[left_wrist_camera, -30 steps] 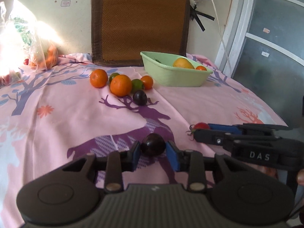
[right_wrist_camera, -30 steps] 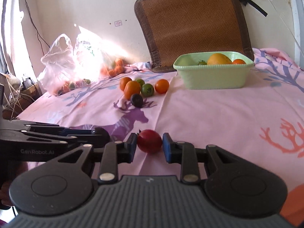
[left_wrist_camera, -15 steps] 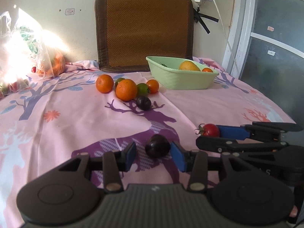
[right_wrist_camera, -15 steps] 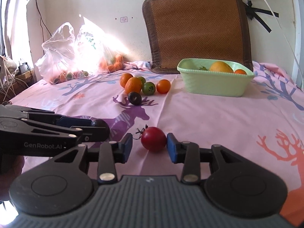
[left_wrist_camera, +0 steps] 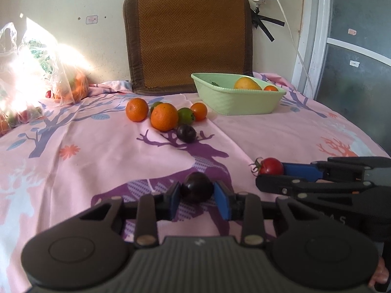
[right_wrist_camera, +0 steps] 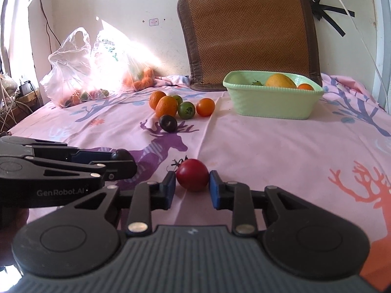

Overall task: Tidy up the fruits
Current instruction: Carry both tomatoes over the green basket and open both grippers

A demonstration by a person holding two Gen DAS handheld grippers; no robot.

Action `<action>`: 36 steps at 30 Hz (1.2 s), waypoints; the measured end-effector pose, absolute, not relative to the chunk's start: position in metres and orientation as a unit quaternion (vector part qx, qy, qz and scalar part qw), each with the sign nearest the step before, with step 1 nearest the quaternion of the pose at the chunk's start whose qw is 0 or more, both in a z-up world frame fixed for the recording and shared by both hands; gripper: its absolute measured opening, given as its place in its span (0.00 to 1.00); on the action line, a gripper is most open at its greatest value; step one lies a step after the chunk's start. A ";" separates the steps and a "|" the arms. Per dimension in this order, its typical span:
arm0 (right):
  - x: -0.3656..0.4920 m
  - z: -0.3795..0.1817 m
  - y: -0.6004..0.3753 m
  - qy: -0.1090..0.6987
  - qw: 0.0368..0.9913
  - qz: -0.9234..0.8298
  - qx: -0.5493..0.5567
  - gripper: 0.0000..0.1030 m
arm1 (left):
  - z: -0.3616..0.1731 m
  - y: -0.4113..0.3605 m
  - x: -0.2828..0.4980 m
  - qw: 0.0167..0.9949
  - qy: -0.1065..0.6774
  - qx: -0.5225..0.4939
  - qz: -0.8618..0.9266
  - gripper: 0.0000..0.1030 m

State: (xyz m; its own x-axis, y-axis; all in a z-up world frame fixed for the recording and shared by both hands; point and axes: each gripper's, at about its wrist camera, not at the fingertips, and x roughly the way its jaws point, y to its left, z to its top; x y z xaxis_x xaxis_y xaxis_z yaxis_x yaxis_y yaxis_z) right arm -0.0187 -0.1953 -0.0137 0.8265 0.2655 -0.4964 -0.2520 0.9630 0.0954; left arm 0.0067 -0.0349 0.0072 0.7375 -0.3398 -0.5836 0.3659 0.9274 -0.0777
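Note:
A dark plum (left_wrist_camera: pixel 197 187) lies on the pink cloth between the blue pads of my left gripper (left_wrist_camera: pixel 197 196); the pads stand just off its sides, open. A red tomato (right_wrist_camera: pixel 192 174) with a green stem lies between the pads of my right gripper (right_wrist_camera: pixel 192 188), also open with small gaps. The tomato also shows in the left wrist view (left_wrist_camera: pixel 270 166). A pale green basket (left_wrist_camera: pixel 238 99) at the back right holds a yellow fruit and small orange ones. Oranges (left_wrist_camera: pixel 164 116), green fruits and another plum (left_wrist_camera: pixel 186 133) lie grouped mid-table.
Clear plastic bags of fruit (right_wrist_camera: pixel 80 73) sit at the back left in strong sunlight. A brown woven cushion (left_wrist_camera: pixel 188 41) leans on the wall behind the basket. The pink deer-print cloth (right_wrist_camera: pixel 281 146) covers the whole table. A door frame stands at the right.
Both grippers have let go: one second ago each was shut on its fruit, and the pads have since spread. The plum and the tomato now rest on the cloth.

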 end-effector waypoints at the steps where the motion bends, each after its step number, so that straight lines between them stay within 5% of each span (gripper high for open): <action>1: -0.019 -0.014 -0.195 0.261 0.956 0.135 0.011 0.31 | 0.007 -0.034 0.006 0.932 0.308 0.021 -0.189 0.30; 19: -0.014 -0.004 -0.205 0.237 0.963 0.126 0.020 0.31 | 0.028 -0.025 0.017 0.928 0.296 -0.023 -0.225 0.29; 27: 0.059 0.033 -0.251 0.177 0.980 0.076 0.038 0.31 | 0.091 -0.074 0.124 0.913 0.292 -0.049 -0.280 0.29; 36: 0.119 0.019 -0.259 0.204 0.976 0.073 0.039 0.31 | 0.057 -0.121 0.239 0.881 0.372 -0.076 -0.280 0.29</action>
